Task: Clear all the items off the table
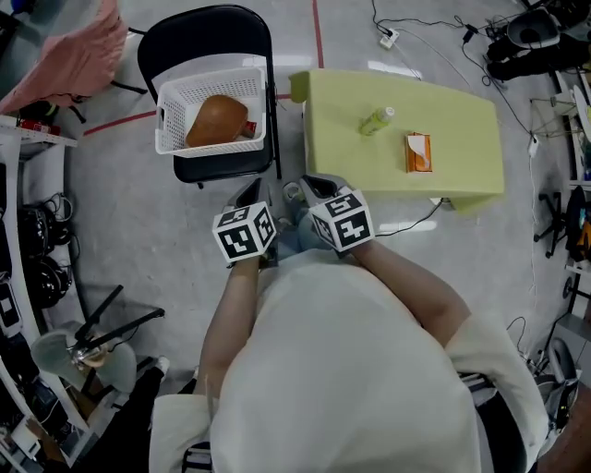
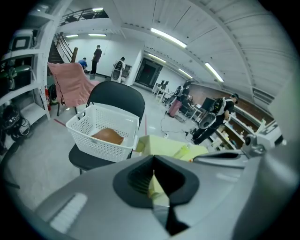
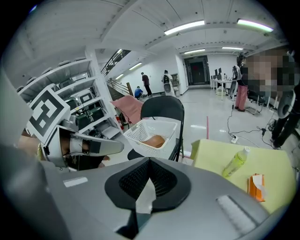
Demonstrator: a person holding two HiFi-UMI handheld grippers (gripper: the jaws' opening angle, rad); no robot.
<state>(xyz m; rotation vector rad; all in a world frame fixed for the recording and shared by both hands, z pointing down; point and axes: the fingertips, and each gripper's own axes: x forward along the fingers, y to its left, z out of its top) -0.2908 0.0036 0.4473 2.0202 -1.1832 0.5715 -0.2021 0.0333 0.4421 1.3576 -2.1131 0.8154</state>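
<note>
While both pairs of jaws are pressed together on nothing, my left gripper [image 1: 251, 194] and right gripper [image 1: 319, 187] hang side by side near the pale green rectangular table [image 1: 462, 111]. On it lie a yellow-green plastic bottle [image 1: 377, 120] and a small orange carton [image 1: 417, 152], and beside it a white lattice plastic basket [image 1: 171, 111] sits on a black folding chair [image 1: 189, 37].

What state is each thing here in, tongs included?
Left tongs: shut, empty.
Right tongs: shut, empty.
Green bottle: capped, on the table.
Orange carton: on the table.
White basket: on the chair, holding a brown item.
</note>
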